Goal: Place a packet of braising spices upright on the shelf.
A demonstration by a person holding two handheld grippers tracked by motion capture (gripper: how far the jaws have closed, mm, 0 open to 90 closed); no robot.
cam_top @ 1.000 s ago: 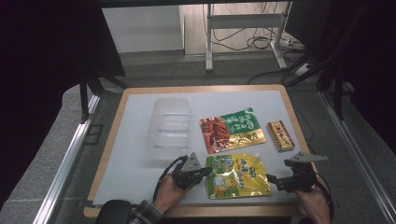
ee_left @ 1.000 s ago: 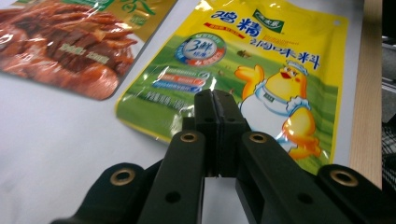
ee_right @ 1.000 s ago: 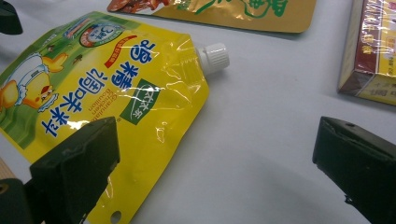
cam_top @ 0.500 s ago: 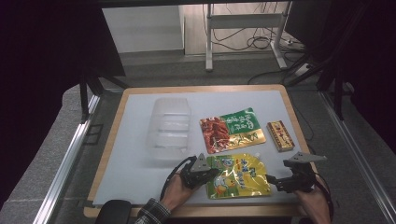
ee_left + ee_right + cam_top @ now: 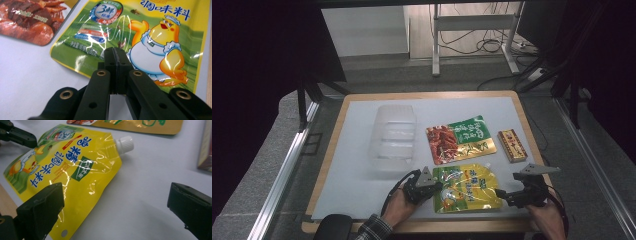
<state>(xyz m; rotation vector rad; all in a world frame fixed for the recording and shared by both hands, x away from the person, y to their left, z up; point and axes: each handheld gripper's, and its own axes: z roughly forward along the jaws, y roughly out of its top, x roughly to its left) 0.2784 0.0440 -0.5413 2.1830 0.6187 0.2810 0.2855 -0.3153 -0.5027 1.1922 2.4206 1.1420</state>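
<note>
A yellow spouted seasoning pouch (image 5: 467, 187) with a cartoon chicken lies flat near the front edge of the white mat (image 5: 357, 190). My left gripper (image 5: 435, 186) is shut, and its tips rest over the pouch's (image 5: 155, 37) left part. I see nothing pinched between the left gripper's (image 5: 115, 53) jaws. My right gripper (image 5: 502, 192) stands open at the pouch's right edge. In the right gripper view the right gripper's (image 5: 115, 197) jaws are wide apart, with the pouch's (image 5: 75, 167) lower corner near the left one. The white cap (image 5: 124, 144) points away.
A clear plastic container (image 5: 394, 140) stands at the mat's middle left. A red and green snack pouch (image 5: 459, 139) lies behind the yellow one, with a small brown box (image 5: 512, 145) to its right. The wooden table rim (image 5: 532, 135) borders the mat.
My left gripper has moved right, from beside the yellow pouch to over its left edge. The right gripper has stayed almost still.
</note>
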